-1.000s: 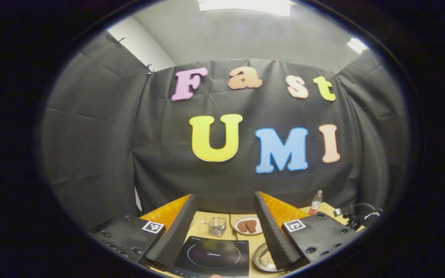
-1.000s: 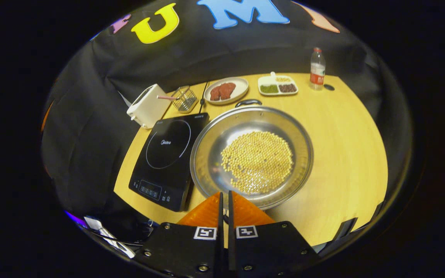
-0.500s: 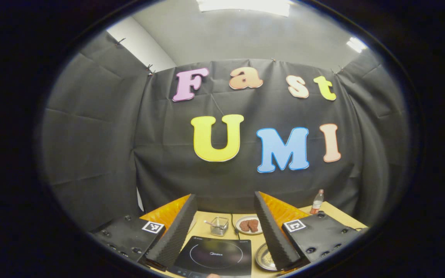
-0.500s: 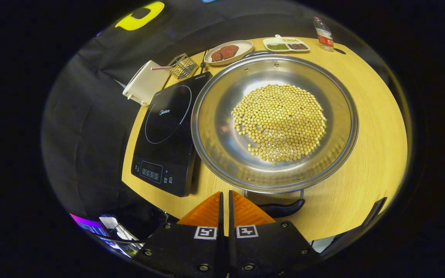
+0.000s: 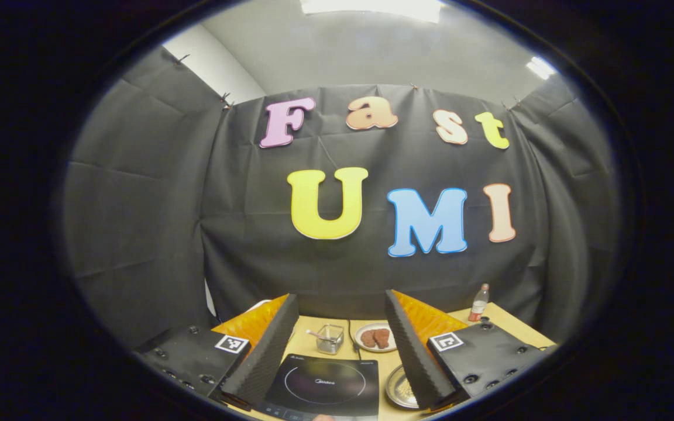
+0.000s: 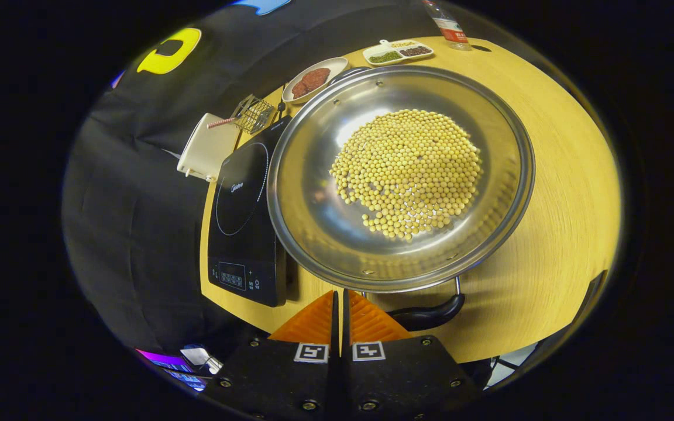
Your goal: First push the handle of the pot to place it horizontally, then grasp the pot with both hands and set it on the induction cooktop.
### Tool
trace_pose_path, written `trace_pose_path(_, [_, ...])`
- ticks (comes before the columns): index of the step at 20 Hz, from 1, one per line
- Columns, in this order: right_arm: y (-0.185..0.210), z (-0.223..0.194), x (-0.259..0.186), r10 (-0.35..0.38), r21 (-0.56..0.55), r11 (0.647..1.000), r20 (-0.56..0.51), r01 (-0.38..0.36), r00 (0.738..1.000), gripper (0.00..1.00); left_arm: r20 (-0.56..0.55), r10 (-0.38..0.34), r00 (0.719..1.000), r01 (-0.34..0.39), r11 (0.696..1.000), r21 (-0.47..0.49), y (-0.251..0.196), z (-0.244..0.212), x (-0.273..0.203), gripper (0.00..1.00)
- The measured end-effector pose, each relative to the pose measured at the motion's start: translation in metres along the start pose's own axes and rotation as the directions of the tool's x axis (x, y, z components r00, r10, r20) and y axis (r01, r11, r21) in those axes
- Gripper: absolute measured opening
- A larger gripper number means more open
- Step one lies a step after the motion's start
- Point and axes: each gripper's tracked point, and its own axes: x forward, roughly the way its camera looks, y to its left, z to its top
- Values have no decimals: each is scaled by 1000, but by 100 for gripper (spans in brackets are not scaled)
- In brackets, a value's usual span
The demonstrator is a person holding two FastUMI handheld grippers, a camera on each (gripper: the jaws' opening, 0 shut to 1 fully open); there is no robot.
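The right tongs (image 6: 337, 304), closed on nothing, hang just beside the pot's near handle (image 6: 427, 316), placed to nudge it sideways, while the bean-filled pot (image 6: 313, 193) sits on the worktop (image 6: 559, 222) beside the cooktop (image 6: 242, 204) and the left tongs (image 5: 337, 345) wait wide open.

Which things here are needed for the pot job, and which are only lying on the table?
Needed: pot, its near handle, induction cooktop, right tongs, left tongs.
Lying about: meat plate, divided dish, bottle, wire basket.
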Motion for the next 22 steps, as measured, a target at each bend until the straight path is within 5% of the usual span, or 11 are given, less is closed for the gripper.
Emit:
trace_pose_path(14, [-72,13,-28,-136,23,991,28,135,990,1,2,-72,997,72,997,27,-37,4,8,94])
trace_pose_path(22, [-111,27,-46,-279,-81,956,49,282,959,1,-5,-87,996,87,995,38,-52,4,10,94])
